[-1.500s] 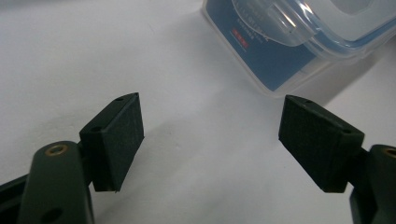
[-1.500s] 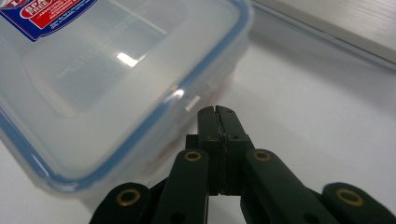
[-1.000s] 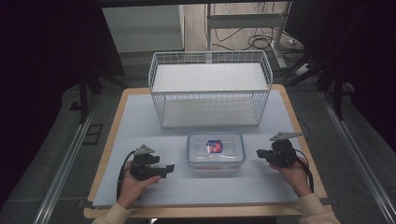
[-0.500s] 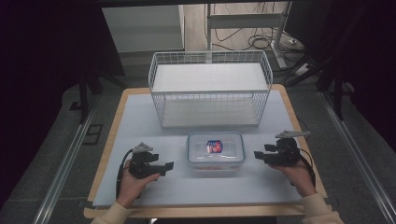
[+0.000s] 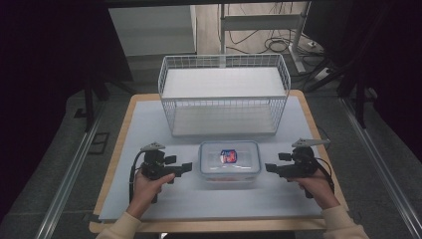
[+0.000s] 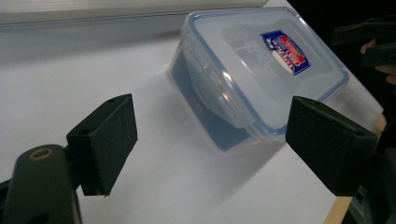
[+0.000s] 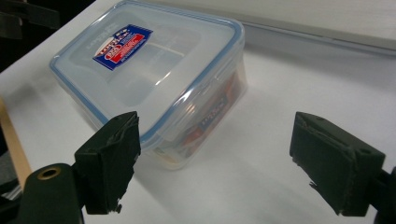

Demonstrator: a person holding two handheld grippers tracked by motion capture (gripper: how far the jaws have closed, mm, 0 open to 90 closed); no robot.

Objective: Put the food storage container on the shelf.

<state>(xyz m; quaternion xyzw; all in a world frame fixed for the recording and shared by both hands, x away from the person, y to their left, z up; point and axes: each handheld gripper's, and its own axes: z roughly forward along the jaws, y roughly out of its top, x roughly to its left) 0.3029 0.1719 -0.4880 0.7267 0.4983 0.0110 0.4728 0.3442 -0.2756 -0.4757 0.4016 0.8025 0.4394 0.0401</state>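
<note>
A clear plastic food box (image 5: 229,162) with a blue-sealed snap lid and a red-and-blue label sits on the white table mat, just in front of the wire basket. My left gripper (image 5: 185,169) is open just left of the box, jaws pointing at its left end flap (image 6: 210,88). My right gripper (image 5: 270,168) is open a short way right of the box, jaws pointing at its right end (image 7: 205,116). Neither touches the box (image 6: 261,70). Its lid is on and the end flaps are down. Reddish contents show through the wall of the box (image 7: 154,79).
A white wire basket (image 5: 224,94) with a white liner stands at the back middle of the table mat (image 5: 149,124). The wooden table edge (image 5: 114,144) frames the mat. Cables and a desk frame lie on the floor behind.
My right gripper has moved left toward the box's right end. The left gripper has edged slightly toward the box. The box has not moved.
</note>
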